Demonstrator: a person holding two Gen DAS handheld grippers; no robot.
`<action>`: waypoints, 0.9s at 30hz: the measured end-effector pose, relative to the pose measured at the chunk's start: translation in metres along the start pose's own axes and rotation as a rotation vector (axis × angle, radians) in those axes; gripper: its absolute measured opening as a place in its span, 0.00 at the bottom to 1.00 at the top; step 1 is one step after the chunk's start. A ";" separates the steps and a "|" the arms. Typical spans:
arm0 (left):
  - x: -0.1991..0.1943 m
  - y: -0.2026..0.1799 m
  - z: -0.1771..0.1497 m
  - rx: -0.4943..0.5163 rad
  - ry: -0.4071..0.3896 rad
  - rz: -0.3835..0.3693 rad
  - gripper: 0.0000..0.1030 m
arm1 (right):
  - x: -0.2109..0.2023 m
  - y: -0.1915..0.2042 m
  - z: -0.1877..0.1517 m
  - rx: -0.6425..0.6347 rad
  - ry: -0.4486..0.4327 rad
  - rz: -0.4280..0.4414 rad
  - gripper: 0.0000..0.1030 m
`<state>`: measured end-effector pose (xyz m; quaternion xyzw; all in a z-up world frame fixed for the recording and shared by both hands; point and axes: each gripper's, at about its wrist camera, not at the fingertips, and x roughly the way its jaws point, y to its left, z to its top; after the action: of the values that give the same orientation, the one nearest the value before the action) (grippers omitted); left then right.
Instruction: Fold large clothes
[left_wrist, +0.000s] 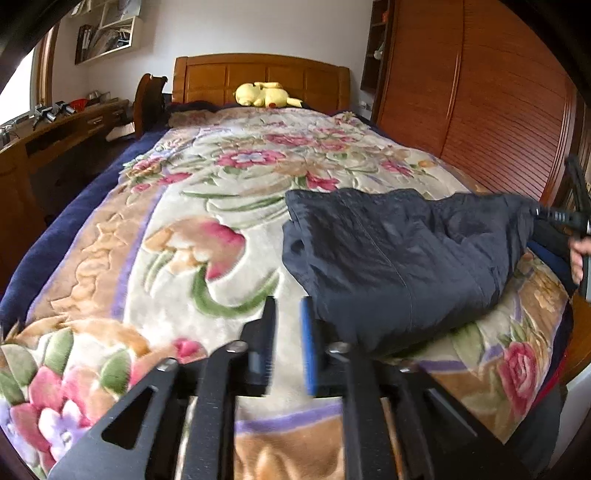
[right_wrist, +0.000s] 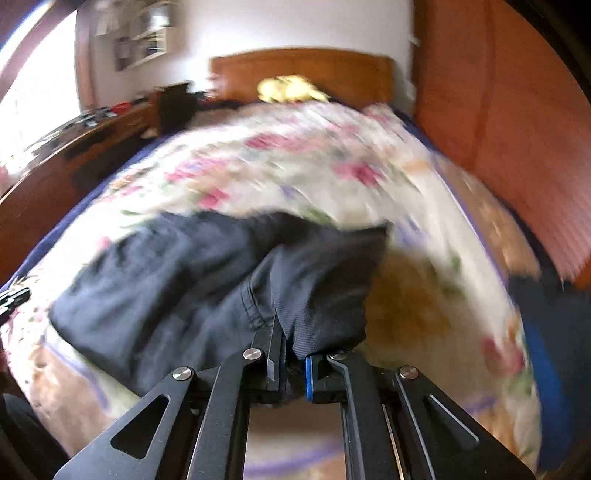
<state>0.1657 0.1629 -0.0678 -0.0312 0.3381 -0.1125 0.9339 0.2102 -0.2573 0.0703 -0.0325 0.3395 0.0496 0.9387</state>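
Note:
A dark navy garment (left_wrist: 388, 251) lies bunched on the right half of the floral blanket (left_wrist: 207, 206). In the left wrist view my left gripper (left_wrist: 289, 306) hovers just left of the garment's near edge. Its jaws stand a little apart, with only blanket showing between them. At the right edge of that view, a hand holds my right gripper (left_wrist: 554, 218) at the garment's raised far end. The right wrist view is blurred. There my right gripper (right_wrist: 291, 347) is shut on a fold of the garment (right_wrist: 184, 277), and the cloth hangs lifted from it. The left gripper (right_wrist: 13, 299) peeks in at the left edge.
A yellow plush toy (left_wrist: 264, 95) lies by the wooden headboard (left_wrist: 258, 74). A tall wooden wardrobe (left_wrist: 480, 110) runs along the bed's right side. A desk (left_wrist: 55, 133) with small items and a chair (left_wrist: 147, 99) stand on the left.

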 end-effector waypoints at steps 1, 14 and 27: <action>-0.002 0.003 0.001 -0.006 -0.005 -0.010 0.31 | -0.002 0.018 0.013 -0.037 -0.015 0.012 0.06; -0.021 0.028 0.004 -0.044 -0.058 0.019 0.44 | -0.003 0.256 0.062 -0.371 -0.094 0.348 0.08; -0.027 0.031 0.005 -0.064 -0.102 0.002 0.64 | 0.024 0.238 0.047 -0.282 -0.004 0.296 0.37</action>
<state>0.1543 0.1992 -0.0515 -0.0665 0.2937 -0.0987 0.9485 0.2312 -0.0146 0.0848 -0.1133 0.3282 0.2343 0.9081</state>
